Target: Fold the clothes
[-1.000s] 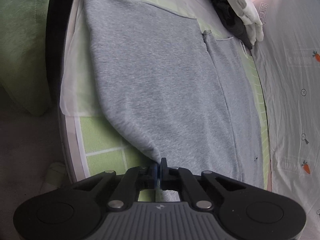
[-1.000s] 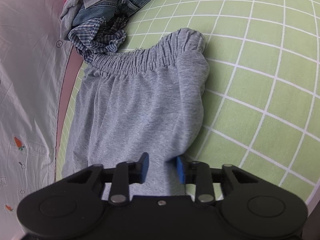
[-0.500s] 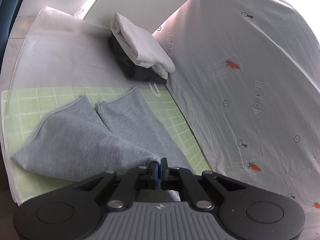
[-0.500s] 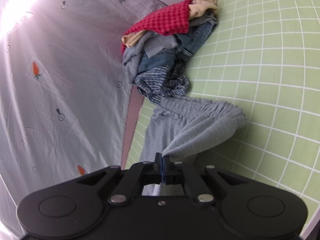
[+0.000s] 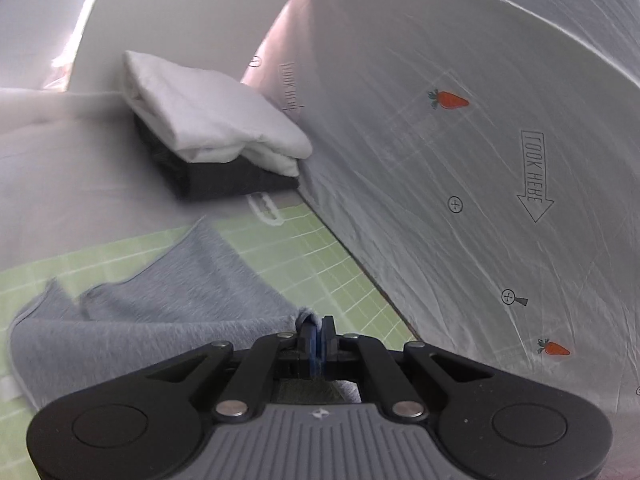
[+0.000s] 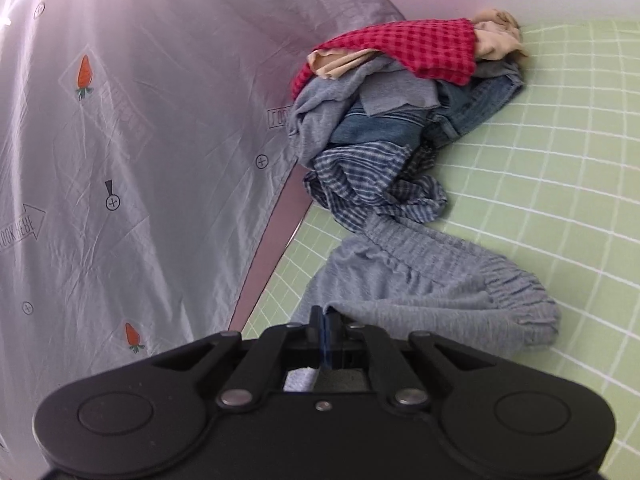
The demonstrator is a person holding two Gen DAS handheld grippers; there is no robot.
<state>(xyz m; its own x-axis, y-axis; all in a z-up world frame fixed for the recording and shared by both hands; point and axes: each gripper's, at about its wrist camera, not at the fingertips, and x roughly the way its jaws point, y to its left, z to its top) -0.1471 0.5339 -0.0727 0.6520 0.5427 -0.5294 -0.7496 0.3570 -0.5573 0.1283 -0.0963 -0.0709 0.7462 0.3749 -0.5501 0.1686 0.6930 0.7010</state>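
Observation:
Grey sweatpants (image 5: 168, 304) lie on the green grid mat (image 5: 320, 264). In the left wrist view the leg ends are folded over toward the left. My left gripper (image 5: 318, 326) is shut on a pinch of the grey fabric at the pants' edge. In the right wrist view the elastic waistband end of the sweatpants (image 6: 432, 280) lies bunched on the mat (image 6: 560, 184). My right gripper (image 6: 322, 318) is shut on the grey fabric near the waist, lifted a little off the mat.
A folded white garment (image 5: 216, 120) sits on a dark folded one (image 5: 228, 180) at the back. A pile of unfolded clothes (image 6: 400, 100), red checked, denim and plaid, lies behind the waistband. A white carrot-print sheet (image 6: 120, 140) rises beside the mat.
My right gripper shut on the fabric near the waist. Both grippers lifted the sweatpants' near edge and carried it toward the sheet side, folding the pants over lengthwise.

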